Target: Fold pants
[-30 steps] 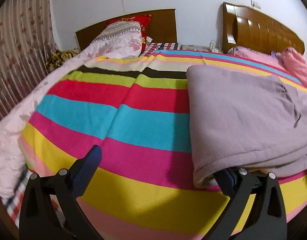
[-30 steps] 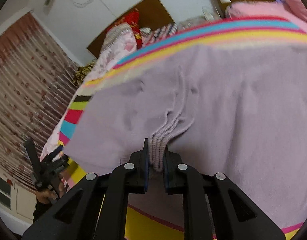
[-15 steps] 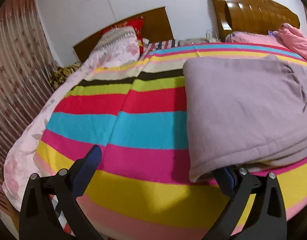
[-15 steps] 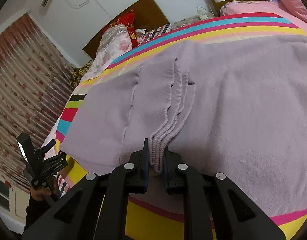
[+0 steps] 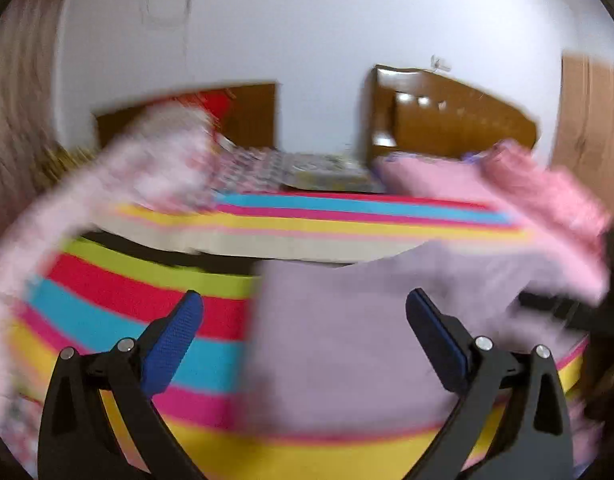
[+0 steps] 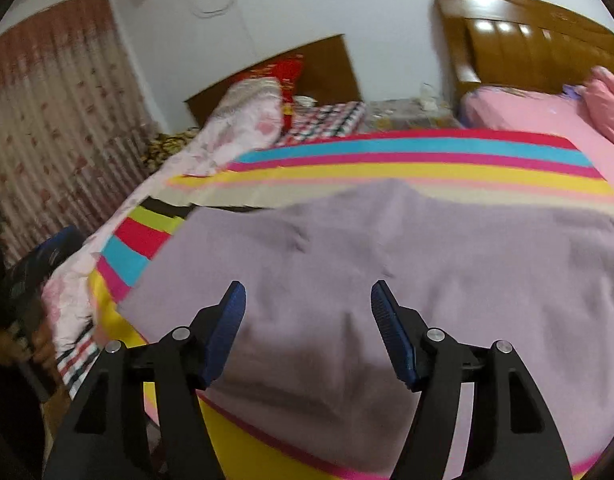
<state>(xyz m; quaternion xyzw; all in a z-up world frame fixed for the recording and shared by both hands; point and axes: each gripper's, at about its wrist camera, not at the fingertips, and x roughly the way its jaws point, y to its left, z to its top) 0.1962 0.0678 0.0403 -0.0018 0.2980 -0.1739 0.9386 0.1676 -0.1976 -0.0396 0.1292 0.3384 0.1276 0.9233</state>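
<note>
right wrist: right gripper and left gripper gape empty over lilac pants; striped blanket borders them.

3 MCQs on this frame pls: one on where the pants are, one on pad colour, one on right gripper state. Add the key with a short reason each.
1. Where do the pants lie?
A. On the striped blanket
B. On the floor
C. Over the headboard

2. What colour are the gripper pads?
A. Red
B. Blue
C. White

3. What state is the right gripper in?
A. Shut on the pants
B. Shut on nothing
C. Open, holding nothing

Key:
1 A: the lilac pants spread flat across the blanket, with stripes showing beyond their far edge and left side.
2 B: blue textured pads show on the fingers in both wrist views.
3 C: its jaws stand wide apart above the cloth with nothing between them; the left gripper is open too.
</note>
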